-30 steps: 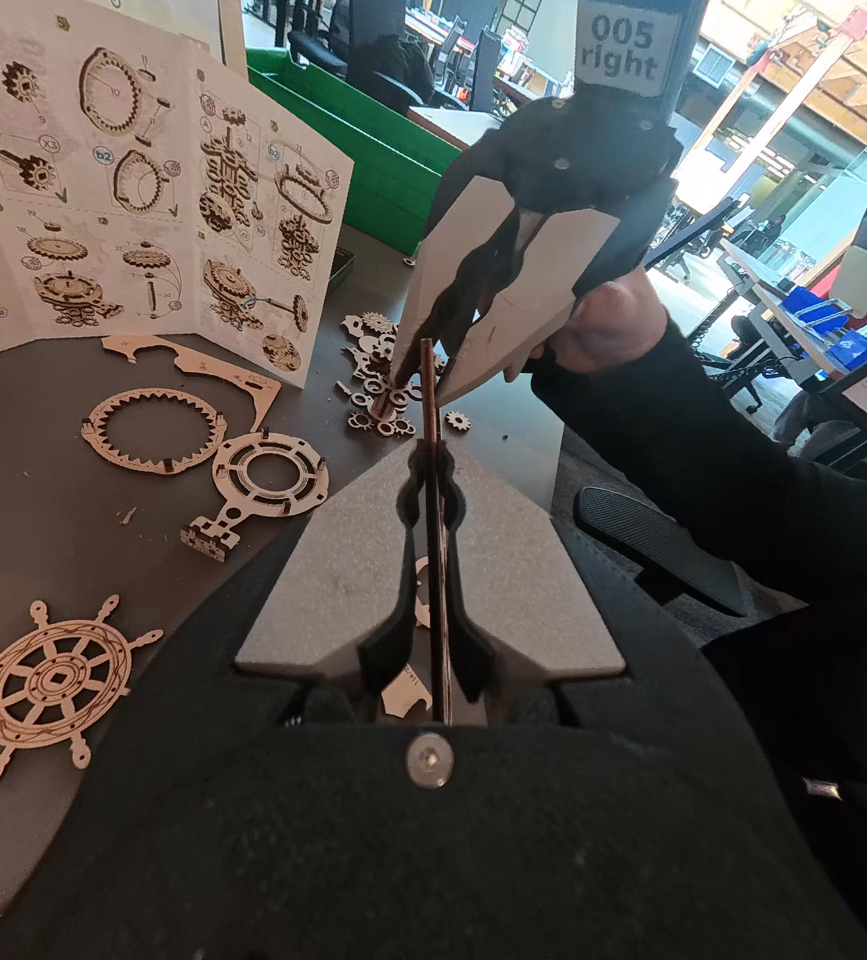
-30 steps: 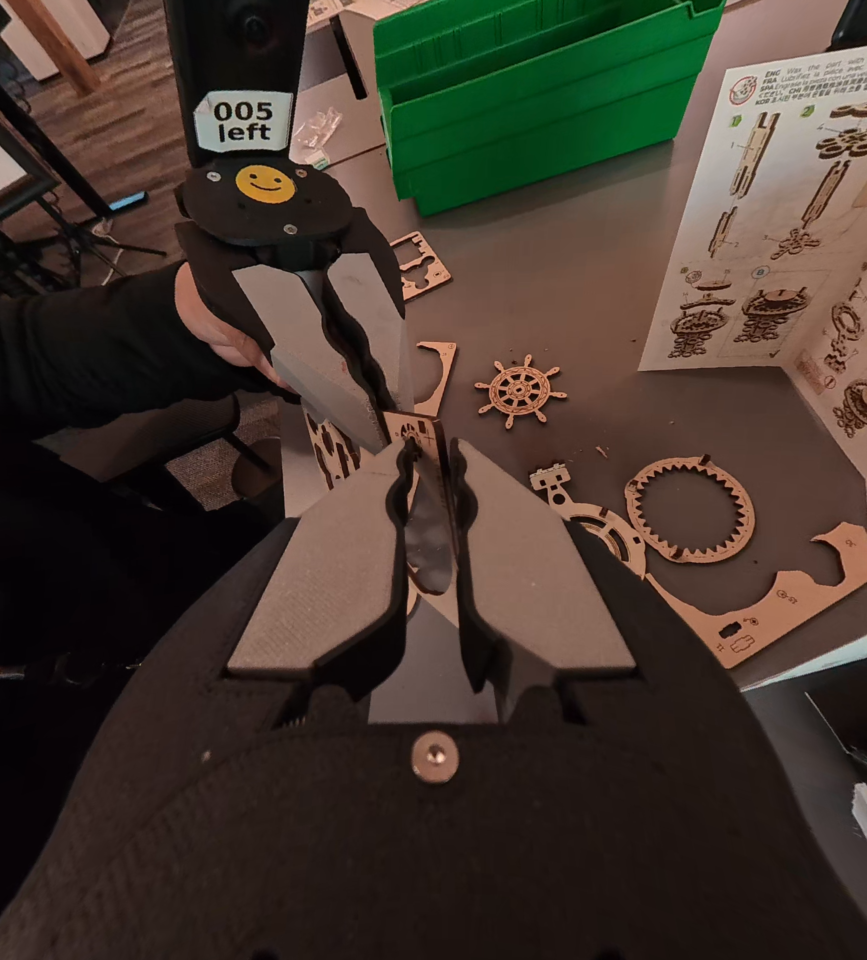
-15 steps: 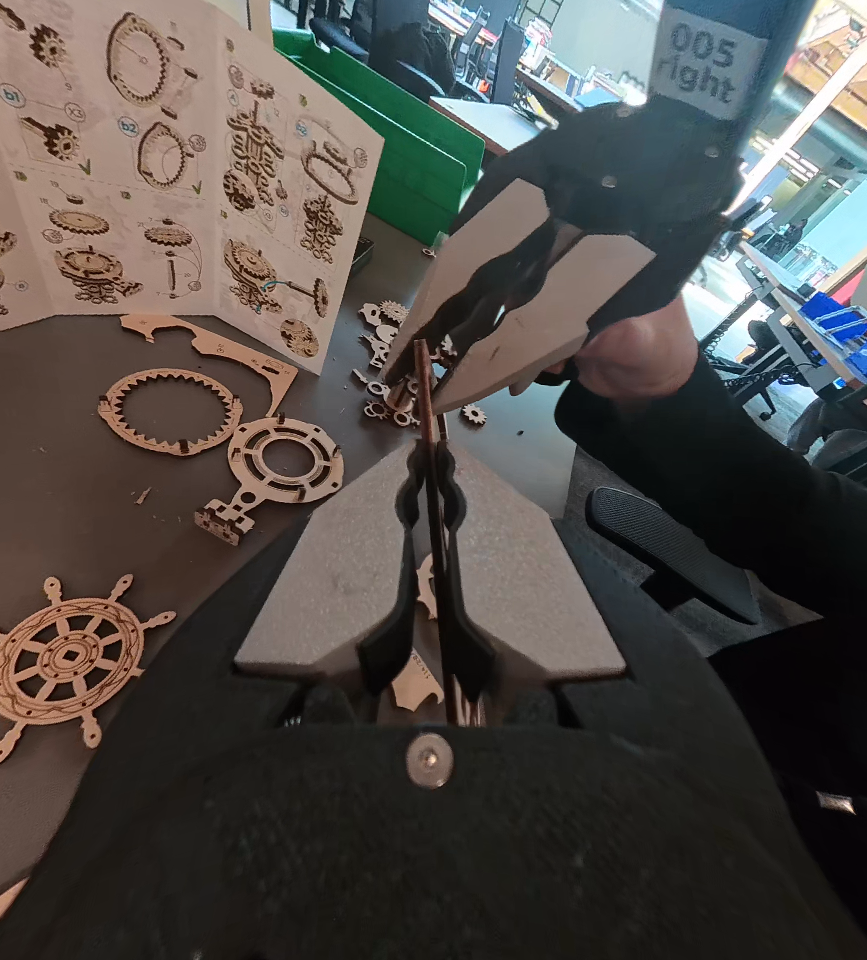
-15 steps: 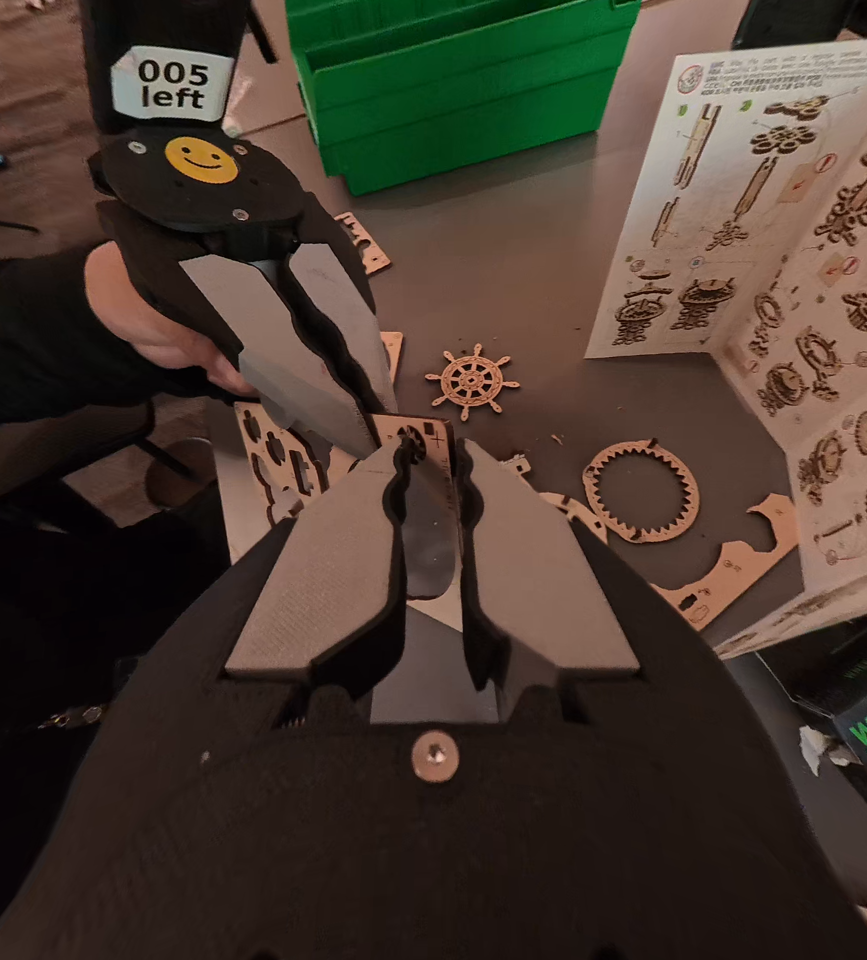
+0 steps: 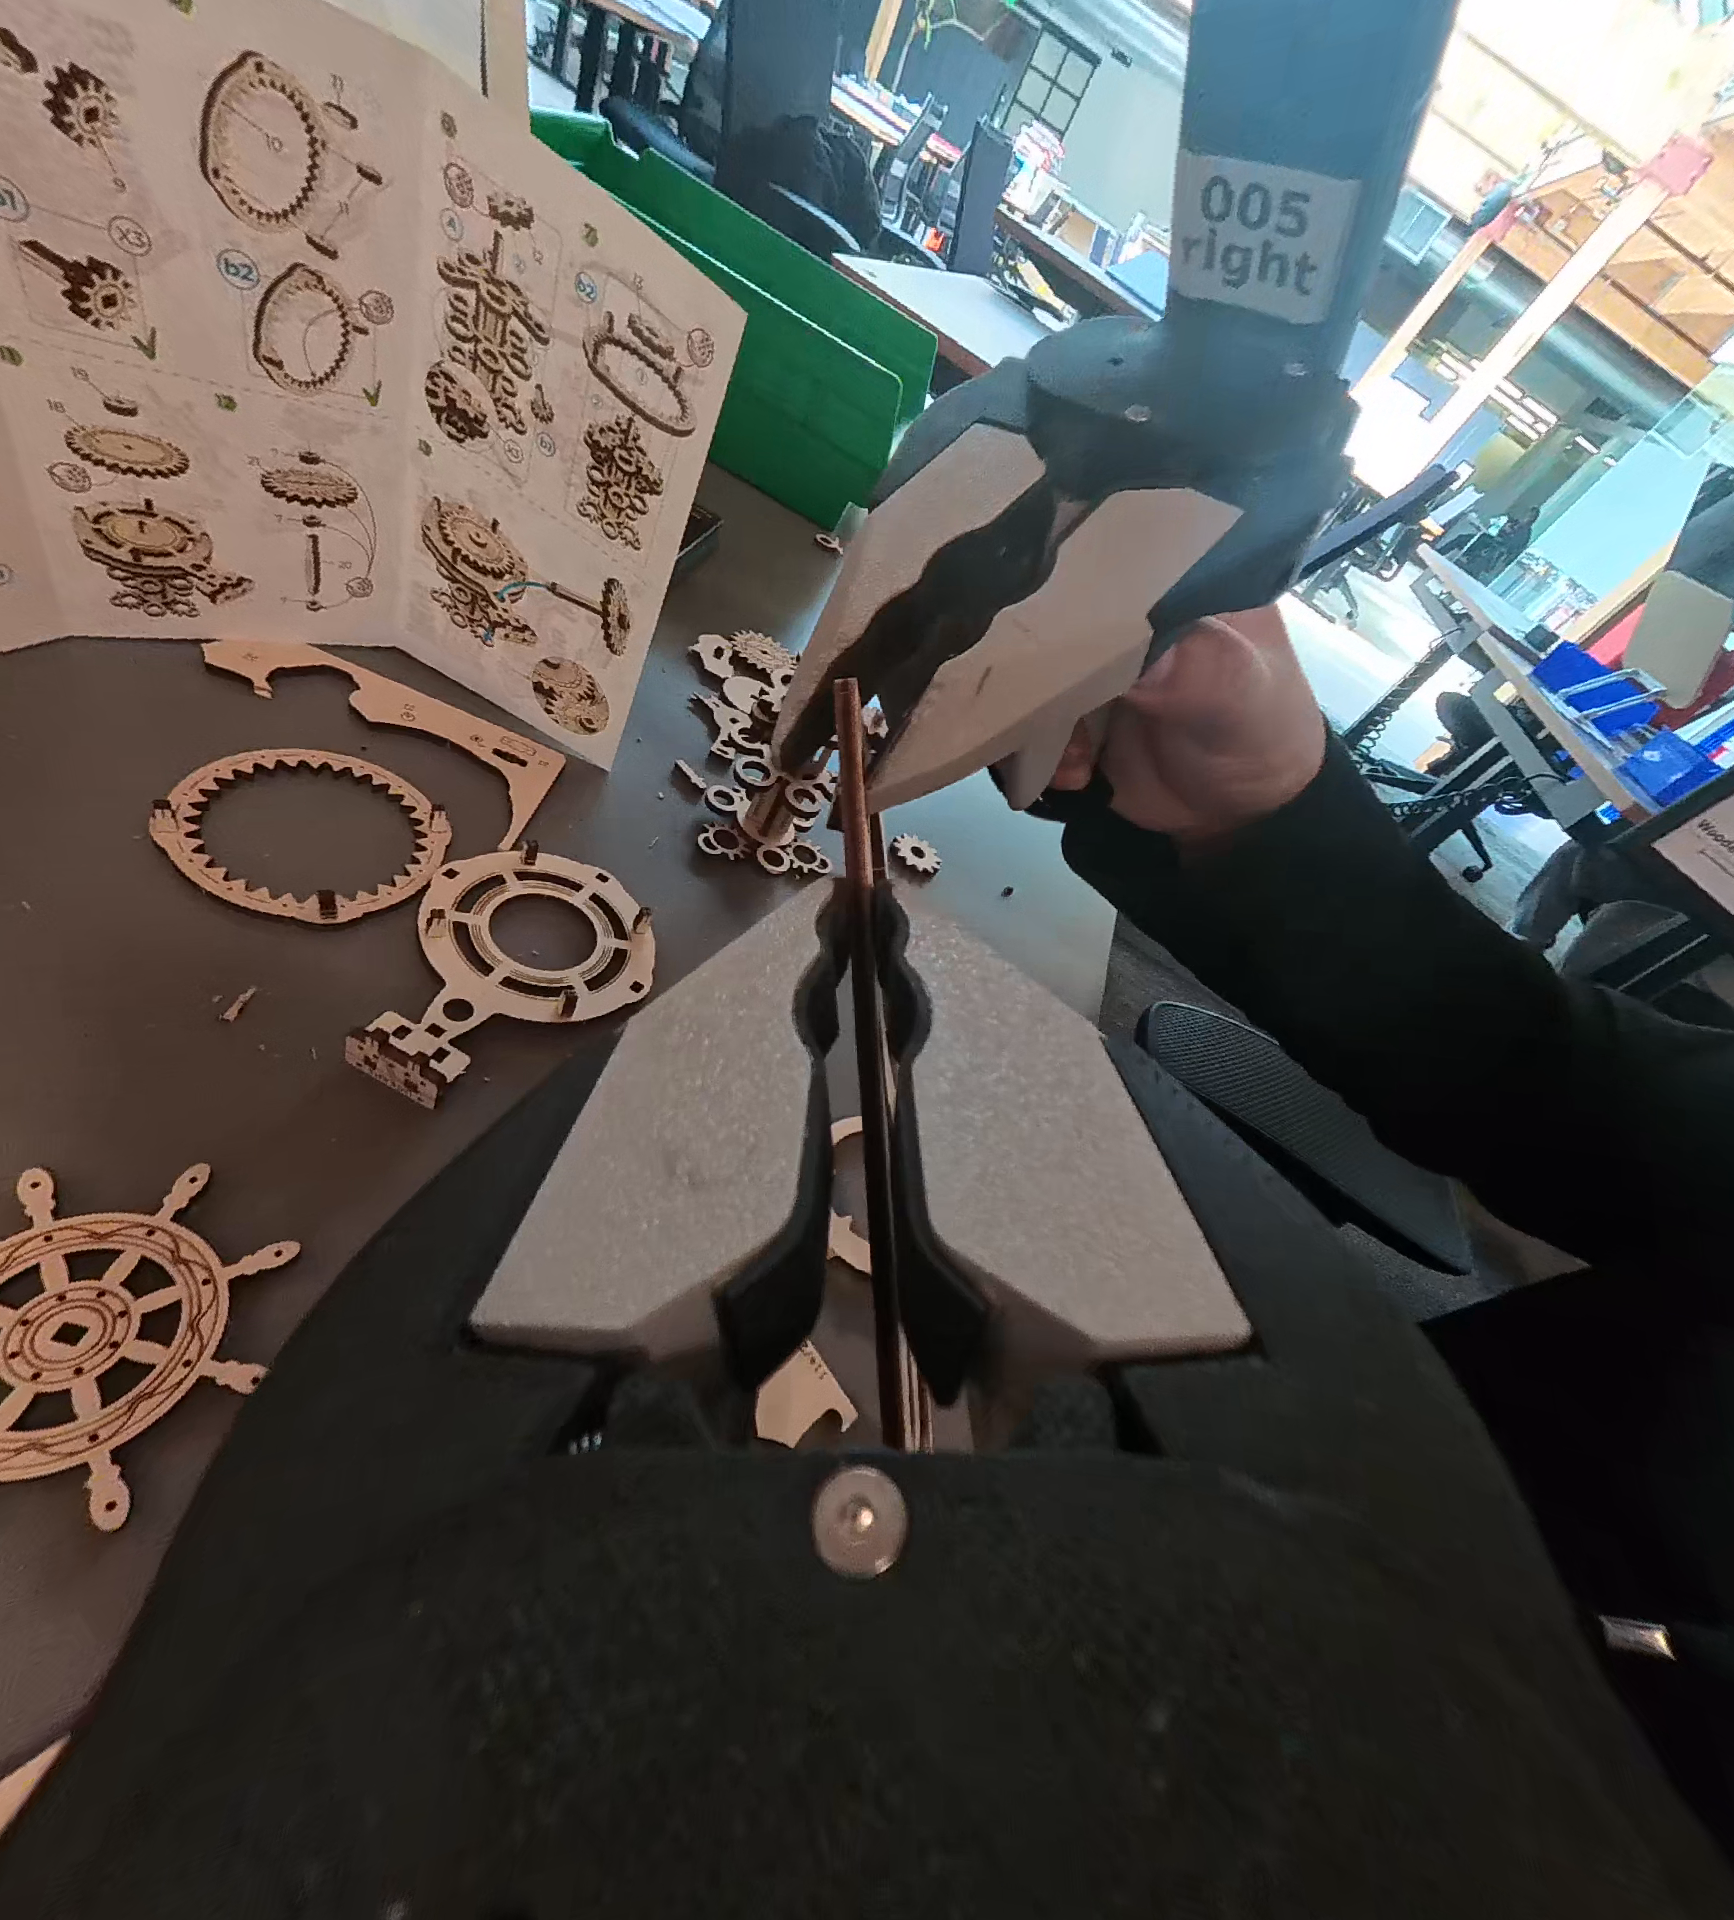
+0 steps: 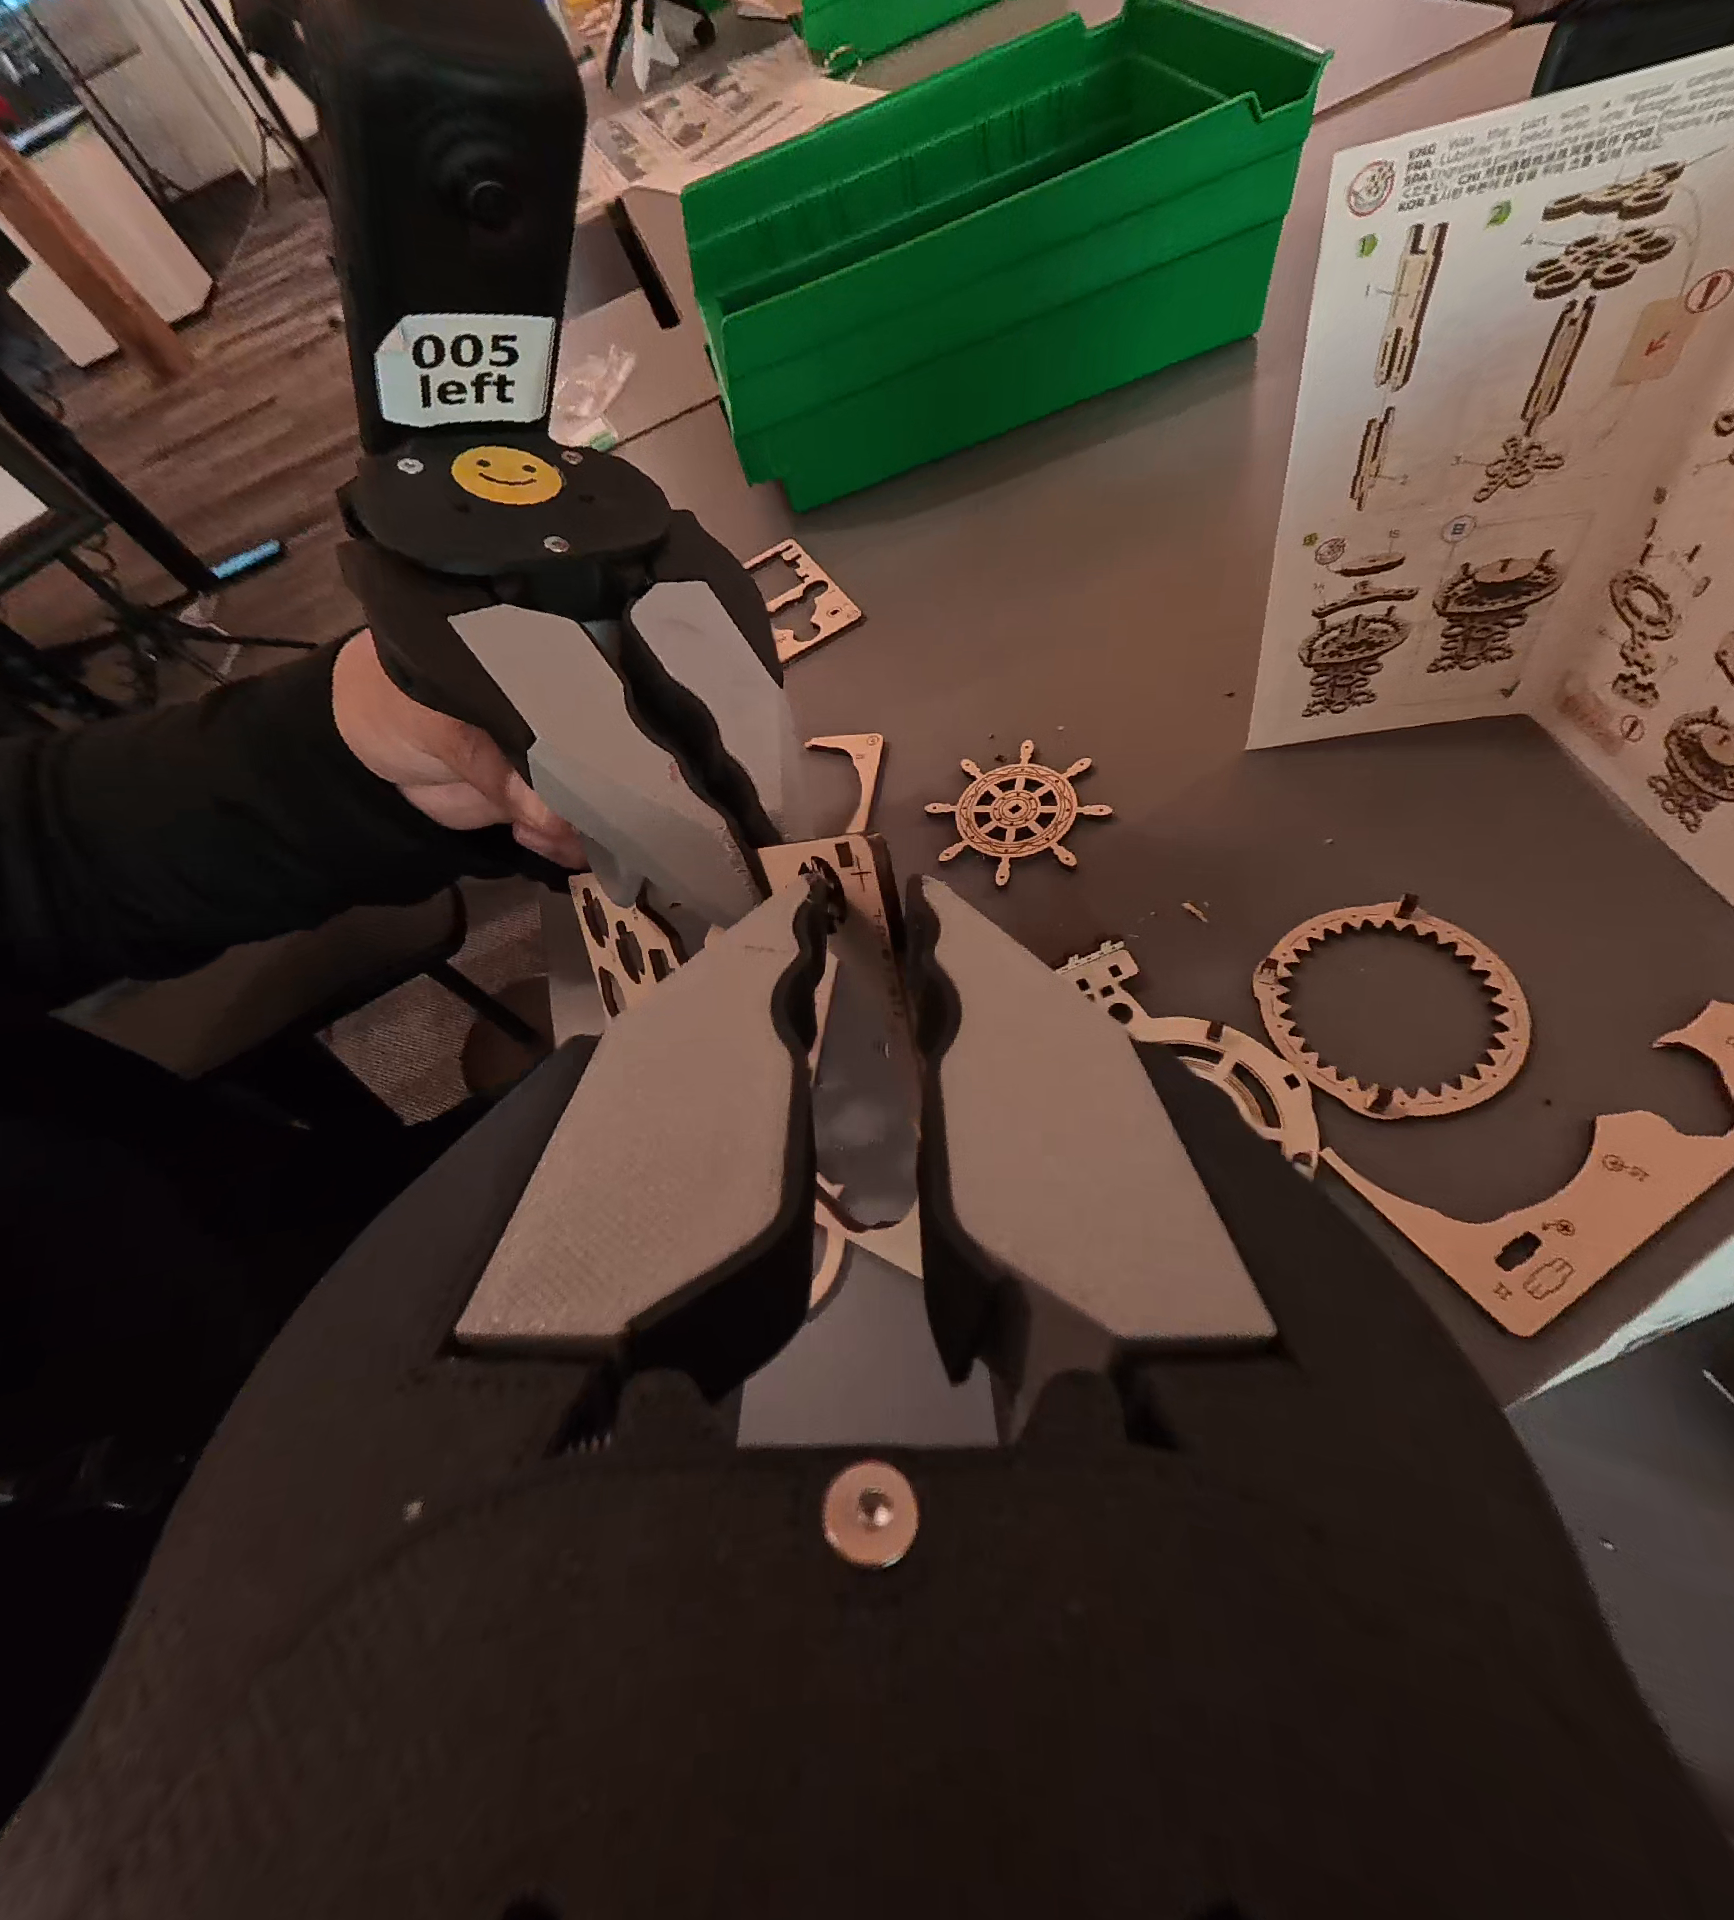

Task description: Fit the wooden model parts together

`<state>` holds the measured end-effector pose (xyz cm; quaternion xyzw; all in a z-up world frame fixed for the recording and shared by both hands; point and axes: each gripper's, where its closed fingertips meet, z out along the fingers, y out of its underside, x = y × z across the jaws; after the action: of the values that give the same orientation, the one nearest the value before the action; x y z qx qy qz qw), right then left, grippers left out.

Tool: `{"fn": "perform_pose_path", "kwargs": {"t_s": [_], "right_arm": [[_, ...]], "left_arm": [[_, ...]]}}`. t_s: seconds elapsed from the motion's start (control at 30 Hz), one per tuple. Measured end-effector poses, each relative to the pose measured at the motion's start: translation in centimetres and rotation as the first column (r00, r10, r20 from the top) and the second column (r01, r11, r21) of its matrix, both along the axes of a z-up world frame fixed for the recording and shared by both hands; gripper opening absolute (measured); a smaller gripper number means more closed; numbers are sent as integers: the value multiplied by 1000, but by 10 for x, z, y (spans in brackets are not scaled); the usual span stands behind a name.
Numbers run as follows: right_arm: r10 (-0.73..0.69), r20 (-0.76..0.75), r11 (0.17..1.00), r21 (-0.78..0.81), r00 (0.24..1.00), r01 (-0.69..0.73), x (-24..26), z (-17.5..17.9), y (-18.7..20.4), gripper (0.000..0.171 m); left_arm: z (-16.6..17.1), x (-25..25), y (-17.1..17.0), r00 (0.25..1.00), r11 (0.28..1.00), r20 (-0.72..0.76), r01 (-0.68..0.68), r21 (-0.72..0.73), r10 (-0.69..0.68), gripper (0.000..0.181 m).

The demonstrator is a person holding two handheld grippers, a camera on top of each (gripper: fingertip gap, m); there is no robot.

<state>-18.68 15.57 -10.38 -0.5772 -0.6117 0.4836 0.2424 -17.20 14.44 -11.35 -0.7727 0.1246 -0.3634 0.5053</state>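
Observation:
My left gripper [image 5: 858,914] is shut on a thin wooden part sheet [image 5: 868,1091], seen edge-on and standing upright above the table's front edge. In the right wrist view the left gripper [image 6: 749,862] comes in from the upper left, clamping the same sheet [image 6: 858,935], which has several cut-outs. My right gripper [image 6: 868,894] is narrowly open, with its fingertips on either side of the sheet's top corner. It also shows in the left wrist view [image 5: 837,769].
On the dark table [image 6: 1102,623] lie a ship's wheel [image 5: 63,1351], a toothed ring [image 5: 302,831], a ring bracket [image 5: 530,935], a frame offcut [image 6: 1569,1195] and a pile of small gears [image 5: 769,769]. A folded instruction sheet [image 5: 323,364] and a green bin [image 6: 998,260] stand behind. A chair armrest [image 5: 1289,1122] is at the right. My left and right fingertips are right by each other. The ship's wheel [image 5: 63,1351] is about equally far from each gripper, around 15 cm. The right camera catches it too, in the right wrist view [image 6: 1009,806].
Both grippers stay together at the sheet and the hold looks the same. The pair has shifted only a little over the table.

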Motion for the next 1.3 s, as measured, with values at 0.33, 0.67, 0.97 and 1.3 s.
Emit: {"fn": "perform_pose_path", "kwargs": {"t_s": [0.33,0.67,0.97,1.3], "right_arm": [[-19,-16,994,-105,1000,18,-3,-2,1,11],[-100,40,986,-130,994,105,-10,-8,5,12],[-142,-44,984,104,989,146,-14,-5,4,9],[-173,-140,981,60,975,182,0,23,10,23]], "left_arm": [[-3,-2,1,1000,1000,-3,-14,-8,14,0],[-7,-8,4,999,999,20,-49,-17,50,1],[-6,-10,0,995,999,90,-34,-16,36,1],[5,-11,-7,995,1000,103,2,9,-3,1]]}}
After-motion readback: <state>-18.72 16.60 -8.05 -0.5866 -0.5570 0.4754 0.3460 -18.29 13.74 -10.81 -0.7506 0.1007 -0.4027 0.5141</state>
